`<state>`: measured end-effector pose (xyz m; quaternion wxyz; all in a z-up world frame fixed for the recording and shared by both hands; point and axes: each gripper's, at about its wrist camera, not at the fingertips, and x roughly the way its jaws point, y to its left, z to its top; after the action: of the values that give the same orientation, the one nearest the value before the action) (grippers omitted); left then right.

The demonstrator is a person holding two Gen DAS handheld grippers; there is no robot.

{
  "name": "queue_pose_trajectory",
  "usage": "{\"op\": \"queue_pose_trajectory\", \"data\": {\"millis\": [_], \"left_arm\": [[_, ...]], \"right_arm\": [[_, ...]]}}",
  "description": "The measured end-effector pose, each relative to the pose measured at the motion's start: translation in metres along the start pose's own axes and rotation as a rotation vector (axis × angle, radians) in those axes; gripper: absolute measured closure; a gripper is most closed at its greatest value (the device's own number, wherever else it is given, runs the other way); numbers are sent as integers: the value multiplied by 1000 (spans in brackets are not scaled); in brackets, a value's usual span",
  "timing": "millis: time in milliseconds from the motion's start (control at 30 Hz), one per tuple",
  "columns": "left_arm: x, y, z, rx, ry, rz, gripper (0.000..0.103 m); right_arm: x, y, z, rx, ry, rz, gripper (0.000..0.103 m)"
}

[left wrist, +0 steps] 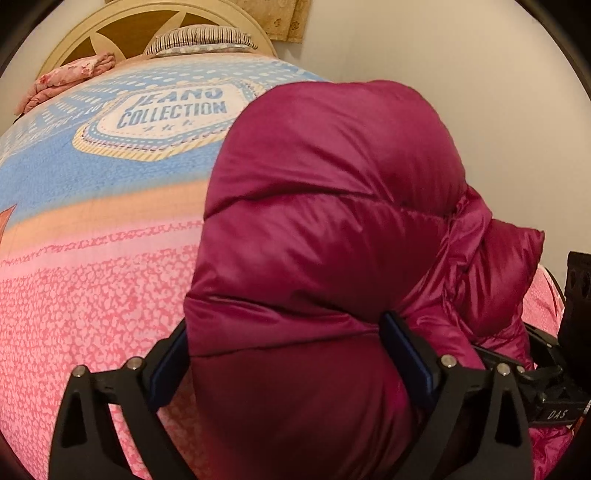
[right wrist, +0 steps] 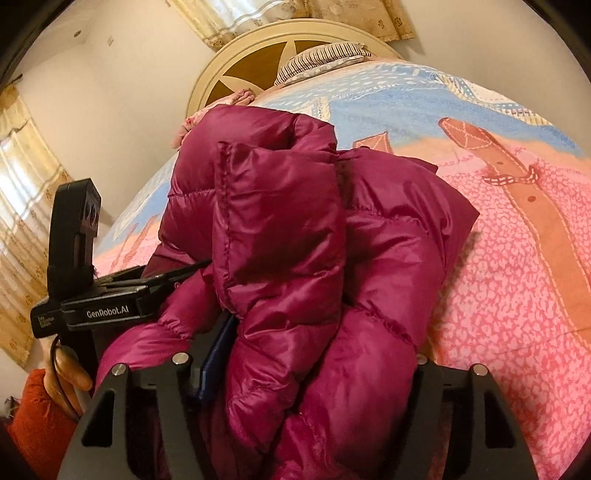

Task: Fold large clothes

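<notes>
A magenta puffer jacket (left wrist: 325,206) lies bunched up on the bed. In the left wrist view my left gripper (left wrist: 288,354) has a thick quilted fold filling its jaws, with both blue pads pressed into the fabric. In the right wrist view my right gripper (right wrist: 317,365) holds another bundle of the same jacket (right wrist: 280,229). Its left pad (right wrist: 212,360) touches the fabric, while the right finger is mostly covered by puffy cloth. The two grippers sit close together, side by side at the near edge of the bed.
A pink and blue printed bed cover (left wrist: 92,277) spreads out to the round cream headboard (left wrist: 122,33). A striped pillow (left wrist: 199,40) and a folded pink cloth (left wrist: 70,81) lie at the head. Curtains (right wrist: 22,221) hang on the left, and a person's hand (right wrist: 62,373) grips the left tool.
</notes>
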<state>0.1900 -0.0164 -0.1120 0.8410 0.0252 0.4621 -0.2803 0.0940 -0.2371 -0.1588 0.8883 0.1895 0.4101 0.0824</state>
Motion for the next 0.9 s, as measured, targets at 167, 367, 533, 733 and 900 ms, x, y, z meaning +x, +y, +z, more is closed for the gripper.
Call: {"op": "queue_pose_trajectory", "data": {"millis": [167, 367, 533, 733, 900], "left_arm": [[1, 1, 1, -6, 4, -6, 4], [2, 6, 1, -6, -1, -14, 4], [3, 5, 1, -4, -6, -21, 6], [3, 2, 0, 3, -18, -23, 12], [4, 4, 0, -9, -25, -31, 17]], "right_arm": [[4, -4, 2, 23, -9, 23, 31], [5, -3, 2, 17, -11, 20, 31], [6, -3, 2, 4, -5, 11, 31], [8, 6, 3, -26, 0, -27, 35], [11, 15, 3, -45, -8, -62, 41]]}}
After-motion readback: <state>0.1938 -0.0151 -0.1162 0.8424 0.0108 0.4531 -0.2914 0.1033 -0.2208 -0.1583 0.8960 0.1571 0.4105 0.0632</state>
